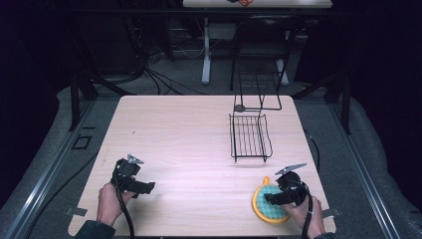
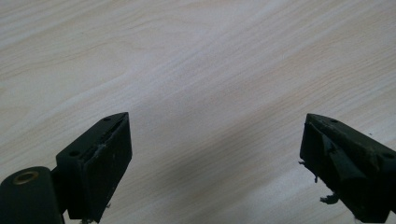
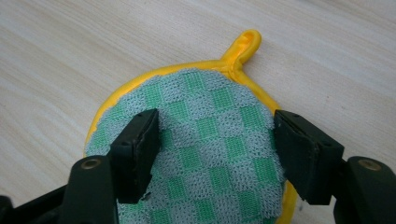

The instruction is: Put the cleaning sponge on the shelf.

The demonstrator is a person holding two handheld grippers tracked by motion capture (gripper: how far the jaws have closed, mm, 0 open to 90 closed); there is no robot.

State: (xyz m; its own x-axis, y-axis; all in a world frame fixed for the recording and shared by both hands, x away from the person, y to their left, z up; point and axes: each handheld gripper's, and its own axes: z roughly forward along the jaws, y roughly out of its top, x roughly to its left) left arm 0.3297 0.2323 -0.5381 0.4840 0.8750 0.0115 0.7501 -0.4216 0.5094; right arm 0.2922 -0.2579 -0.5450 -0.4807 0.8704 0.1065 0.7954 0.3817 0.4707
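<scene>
A round pot holder (image 1: pixel 266 201) with a green checked face, yellow rim and yellow loop lies flat at the table's front right. My right gripper (image 1: pixel 278 198) hovers directly over it, open, its jaws straddling the checked cloth (image 3: pixel 210 149) with the loop (image 3: pixel 245 42) pointing away. A black wire rack (image 1: pixel 250 137) stands at the right middle of the table. My left gripper (image 1: pixel 142 188) is at the front left, held by a hand, open over bare wood (image 2: pixel 210 93) with nothing between its jaws.
Behind the rack a black wire frame (image 1: pixel 259 89) stands at the table's far edge. The light wooden table (image 1: pixel 179 134) has broad bare room in its middle and left. Cables and table legs lie on the dark floor beyond.
</scene>
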